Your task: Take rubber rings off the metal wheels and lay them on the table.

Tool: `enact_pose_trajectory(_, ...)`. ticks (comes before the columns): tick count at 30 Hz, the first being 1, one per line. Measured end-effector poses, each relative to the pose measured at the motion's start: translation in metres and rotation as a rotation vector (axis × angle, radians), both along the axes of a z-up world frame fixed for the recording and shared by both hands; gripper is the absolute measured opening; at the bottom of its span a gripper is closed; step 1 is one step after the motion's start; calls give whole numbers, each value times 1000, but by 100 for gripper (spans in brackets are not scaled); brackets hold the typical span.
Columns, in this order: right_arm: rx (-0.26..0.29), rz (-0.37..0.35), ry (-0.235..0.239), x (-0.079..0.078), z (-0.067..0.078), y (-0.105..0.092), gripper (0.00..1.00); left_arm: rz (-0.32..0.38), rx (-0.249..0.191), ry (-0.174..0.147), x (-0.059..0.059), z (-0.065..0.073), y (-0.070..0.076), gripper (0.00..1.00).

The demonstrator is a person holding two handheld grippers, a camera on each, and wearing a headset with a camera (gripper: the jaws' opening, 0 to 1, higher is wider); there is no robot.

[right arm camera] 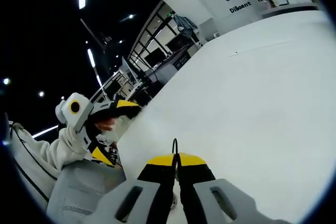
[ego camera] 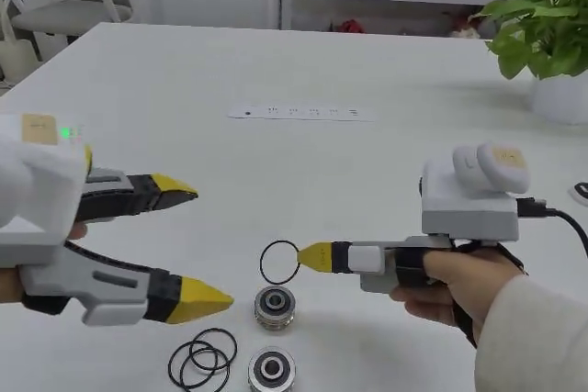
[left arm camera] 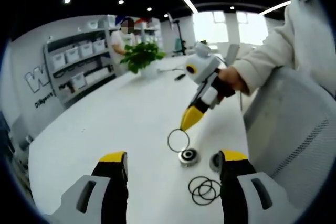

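My right gripper [ego camera: 305, 256] is shut on a black rubber ring [ego camera: 279, 262] and holds it just above the table. In its own view the ring [right arm camera: 175, 147] stands edge-on between the closed yellow tips [right arm camera: 177, 160]. Below it a metal wheel [ego camera: 275, 306] sits on the table, with a second wheel [ego camera: 271, 369] nearer me. A pile of loose rubber rings [ego camera: 203, 359] lies left of that wheel. My left gripper [ego camera: 193, 247] hangs open at the left, nothing between its jaws. The left gripper view shows the held ring [left arm camera: 178, 140], a wheel [left arm camera: 188, 156] and the pile [left arm camera: 205, 190].
A white power strip [ego camera: 301, 114] lies mid-table. A potted plant [ego camera: 542, 29] stands at the far right corner. Shelves and chairs lie beyond the table's far edge. A person stands by shelves in the left gripper view.
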State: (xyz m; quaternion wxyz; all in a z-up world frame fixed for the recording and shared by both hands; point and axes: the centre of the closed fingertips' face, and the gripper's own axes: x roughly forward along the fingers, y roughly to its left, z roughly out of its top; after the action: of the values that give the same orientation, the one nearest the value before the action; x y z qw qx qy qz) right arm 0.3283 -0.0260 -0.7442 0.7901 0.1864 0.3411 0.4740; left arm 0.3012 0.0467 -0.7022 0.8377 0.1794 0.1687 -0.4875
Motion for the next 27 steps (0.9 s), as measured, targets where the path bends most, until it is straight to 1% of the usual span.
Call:
enact_pose_trajectory(2,-1,15,-6,-3,2,4,0,26,-17,0,0,2,9,73)
enact_pose_trajectory(3,-2,24,-12,-5,4,6,0,45,-35,0,0,4,14,74)
enact_pose_trajectory(4,-1,28,-15,-6,6,8,0,51,-41,3,0,5,16,75)
enact_pose_trajectory(7,13,41,-19,-9,11,13,0,76,-59,-6,-4,8,24,77)
enact_pose_trajectory(9,21,46,-18,-10,13,16,0,84,-56,-8,-8,7,27,76)
enact_pose_trajectory(11,27,55,-16,-13,15,20,0,90,-43,-3,-15,2,31,77)
enact_pose_trajectory(12,29,60,-15,-14,16,22,0,93,-41,0,-17,0,33,77)
enact_pose_trajectory(15,39,84,-18,-19,21,29,0,105,-42,26,-27,-8,40,78)
enact_pose_trajectory(18,41,107,-21,-24,24,36,0,120,-46,45,-34,-13,47,79)
enact_pose_trajectory(19,39,116,-23,-25,24,38,0,128,-51,49,-36,-14,49,80)
enact_pose_trajectory(20,37,126,-25,-26,24,40,0,143,-66,55,-37,-15,53,81)
enact_pose_trajectory(22,34,144,-28,-29,25,45,0,168,-93,73,-38,-16,57,84)
enact_pose_trajectory(24,32,161,-26,-33,25,49,0,179,-90,72,-38,-18,60,86)
enact_pose_trajectory(26,25,177,-26,-36,24,52,0,179,-86,73,-38,-18,59,87)
enact_pose_trajectory(27,21,185,-26,-38,23,54,0,173,-85,79,-39,-19,58,88)
